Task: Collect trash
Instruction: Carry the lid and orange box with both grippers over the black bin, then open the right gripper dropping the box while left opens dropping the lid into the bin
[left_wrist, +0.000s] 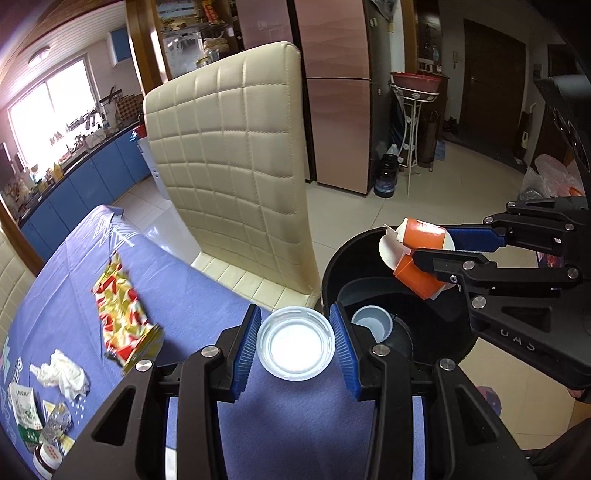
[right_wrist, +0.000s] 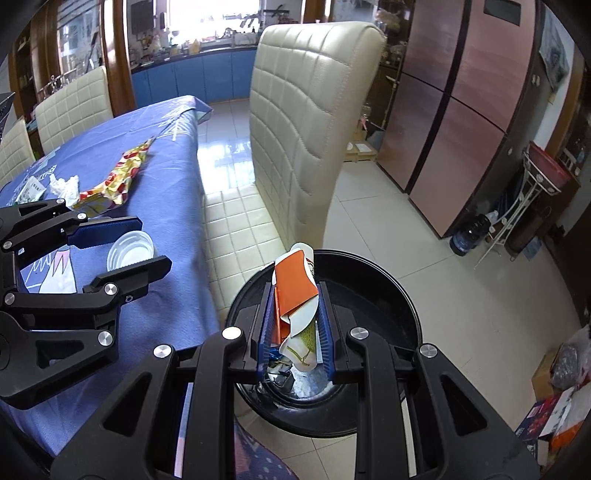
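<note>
Right tongs: clenched on a crushed orange-and-white paper cup, held above the mouth of the black bin.
Left tongs: spread wide on either side of a clear plastic lid, pads not touching it.
Lid: flat on the blue tabletop at its edge, near the bin.
Other trash on tabletop: red-and-gold wrapper, crumpled tissue.
Beside tabletop: cream quilted chair.

**Colours at the bin**

Blue cloth covers the desk; at left lies a red-gold-white patterned wrapper. The black-framed right claw, blue-padded, pinches an orange-and-white paper cup over the black bin; cream quilted chair above
</note>
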